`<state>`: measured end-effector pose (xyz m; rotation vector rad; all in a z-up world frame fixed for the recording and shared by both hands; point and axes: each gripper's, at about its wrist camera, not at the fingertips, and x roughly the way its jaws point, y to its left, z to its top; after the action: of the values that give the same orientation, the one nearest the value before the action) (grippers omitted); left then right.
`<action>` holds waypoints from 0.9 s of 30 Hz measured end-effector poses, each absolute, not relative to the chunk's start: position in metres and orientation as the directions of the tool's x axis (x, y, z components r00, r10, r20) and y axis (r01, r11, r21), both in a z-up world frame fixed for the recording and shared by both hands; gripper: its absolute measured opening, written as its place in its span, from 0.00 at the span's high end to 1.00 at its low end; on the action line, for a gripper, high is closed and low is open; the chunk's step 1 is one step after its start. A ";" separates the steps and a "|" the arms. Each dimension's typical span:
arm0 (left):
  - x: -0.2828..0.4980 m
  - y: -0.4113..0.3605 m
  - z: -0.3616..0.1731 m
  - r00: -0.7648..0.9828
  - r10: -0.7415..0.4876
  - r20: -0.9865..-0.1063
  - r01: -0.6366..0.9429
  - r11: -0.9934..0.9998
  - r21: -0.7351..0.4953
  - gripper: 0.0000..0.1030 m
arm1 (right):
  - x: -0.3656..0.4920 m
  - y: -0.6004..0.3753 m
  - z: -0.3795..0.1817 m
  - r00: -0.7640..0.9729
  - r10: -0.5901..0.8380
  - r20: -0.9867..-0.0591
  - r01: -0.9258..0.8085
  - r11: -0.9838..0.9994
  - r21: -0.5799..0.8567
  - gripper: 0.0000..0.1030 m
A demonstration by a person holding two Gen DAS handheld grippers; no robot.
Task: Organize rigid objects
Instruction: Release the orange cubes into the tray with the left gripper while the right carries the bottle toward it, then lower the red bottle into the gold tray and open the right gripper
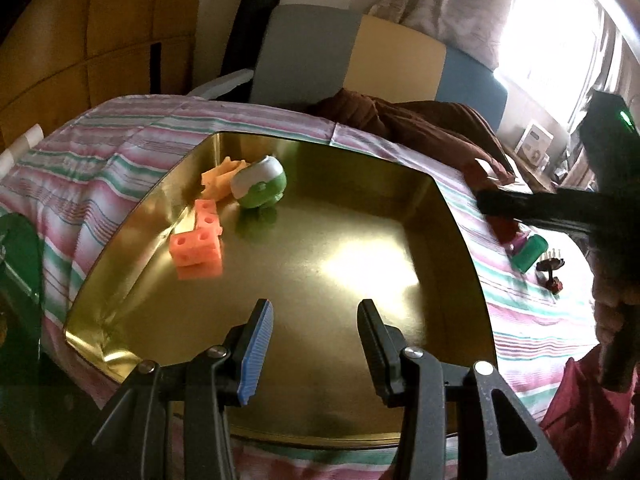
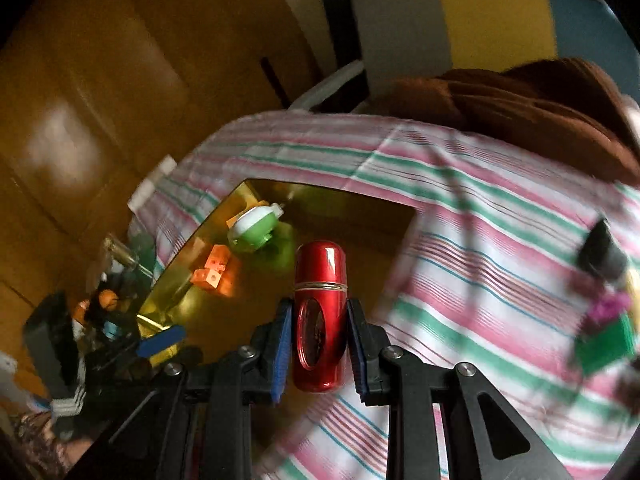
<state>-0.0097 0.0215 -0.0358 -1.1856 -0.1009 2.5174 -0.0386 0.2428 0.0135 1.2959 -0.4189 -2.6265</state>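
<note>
Right tongs [image 2: 319, 344] clamp glossy red metal capsule [image 2: 320, 312], long axis pointing ahead. Shiny gold metal tray [image 2: 400, 236] lies just beyond, far-left. Left tongs [image 1: 316, 350] half-wide, empty, over tray's near edge.

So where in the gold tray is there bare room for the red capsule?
Gold tray: free across the middle, right side and near edge. Crowded only at the far-left wall, where the orange blocks, yellow piece and green-white toy cluster.
</note>
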 end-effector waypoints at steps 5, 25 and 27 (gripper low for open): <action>-0.013 0.011 -0.035 -0.594 0.340 -0.730 -0.265 -0.938 -0.222 0.57 | -0.089 0.206 -0.006 -0.525 -0.252 -0.813 0.042 -0.962 0.271 0.75; -0.011 0.003 -0.035 -0.586 0.361 -0.726 -0.270 -0.931 -0.245 0.57 | -0.179 0.178 -0.055 -0.418 -0.092 -0.904 -0.046 -0.991 0.122 0.74; -0.011 0.003 -0.036 -0.586 0.359 -0.726 -0.268 -0.932 -0.245 0.57 | -0.177 0.178 -0.050 -0.447 -0.091 -0.890 -0.045 -0.991 0.124 0.61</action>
<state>-0.0113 0.0029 -0.0355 -1.1873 -0.1550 2.5166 -0.1773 0.1781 -0.0502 1.6372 -0.2018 -2.6415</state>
